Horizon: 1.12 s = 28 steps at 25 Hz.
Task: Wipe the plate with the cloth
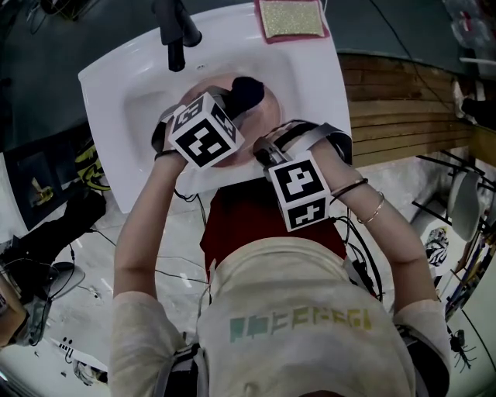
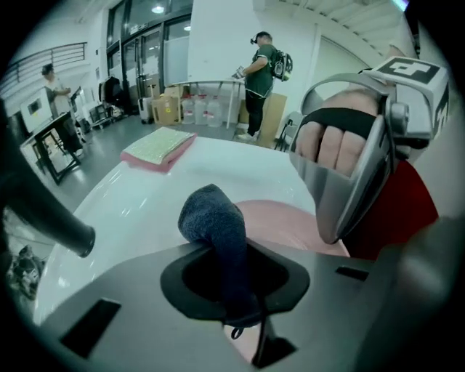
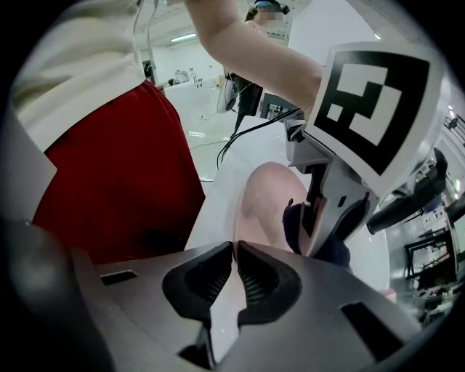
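Pink plate (image 1: 268, 110) low in the white sink (image 1: 310, 77), faucet (image 1: 177, 35) near.
Left gripper (image 2: 232, 280) clenches the dark blue cloth (image 2: 216, 218) over it; right gripper (image 3: 234, 272) pinches its rim.

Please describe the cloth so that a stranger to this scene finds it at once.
In the basin of the white sink is a pink plate. Over it, the left gripper pinches a dark blue cloth, bunched up. It is the only dark, soft thing; the pad on the sink's rim is pink and yellow.

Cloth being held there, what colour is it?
The cloth is dark blue, seen best in the left gripper view.
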{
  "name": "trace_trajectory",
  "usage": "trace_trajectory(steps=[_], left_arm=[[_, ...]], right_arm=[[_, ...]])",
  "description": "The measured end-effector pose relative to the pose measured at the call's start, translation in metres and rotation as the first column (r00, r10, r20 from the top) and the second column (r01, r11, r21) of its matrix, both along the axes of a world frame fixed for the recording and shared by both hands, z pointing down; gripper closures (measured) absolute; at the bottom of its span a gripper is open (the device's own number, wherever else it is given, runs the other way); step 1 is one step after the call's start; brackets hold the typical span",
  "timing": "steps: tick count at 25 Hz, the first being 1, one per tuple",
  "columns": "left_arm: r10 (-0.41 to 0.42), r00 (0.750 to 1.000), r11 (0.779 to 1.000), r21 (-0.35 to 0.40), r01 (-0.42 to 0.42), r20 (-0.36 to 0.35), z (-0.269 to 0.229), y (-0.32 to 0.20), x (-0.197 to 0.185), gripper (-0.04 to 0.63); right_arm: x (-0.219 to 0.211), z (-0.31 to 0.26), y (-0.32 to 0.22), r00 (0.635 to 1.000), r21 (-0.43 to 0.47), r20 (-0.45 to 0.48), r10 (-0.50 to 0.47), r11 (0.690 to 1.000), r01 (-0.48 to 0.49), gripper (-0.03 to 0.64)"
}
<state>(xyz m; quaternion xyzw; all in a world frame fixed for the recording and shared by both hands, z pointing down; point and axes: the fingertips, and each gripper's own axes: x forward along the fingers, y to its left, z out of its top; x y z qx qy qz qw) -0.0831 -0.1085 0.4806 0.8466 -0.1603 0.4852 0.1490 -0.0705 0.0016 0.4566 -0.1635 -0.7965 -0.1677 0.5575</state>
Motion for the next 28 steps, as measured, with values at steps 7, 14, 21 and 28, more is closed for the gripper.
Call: trace_trajectory(steps=[7, 14, 21, 28], left_arm=[[0.235, 0.972, 0.97, -0.06, -0.234, 0.004, 0.01, 0.025, 0.045, 0.515], [0.276, 0.961, 0.948, -0.153, -0.278, -0.034, 0.03, 0.035, 0.053, 0.515], [0.267, 0.961, 0.947, -0.168, -0.275, -0.068, 0.04, 0.026, 0.053, 0.515], [0.208, 0.978, 0.962, -0.176, -0.211, -0.032, 0.057, 0.009, 0.043, 0.515]], right_arm=[[0.0, -0.001, 0.001, 1.0, -0.001, 0.002, 0.005, 1.0, -0.005, 0.565], [0.005, 0.0, 0.0, 0.999, -0.031, 0.006, 0.051, 0.998, -0.051, 0.565], [0.008, 0.003, 0.0, 0.999, -0.043, -0.001, 0.054, 0.998, -0.054, 0.566], [0.008, 0.01, -0.002, 0.999, 0.002, -0.042, -0.001, 1.0, 0.001, 0.566]])
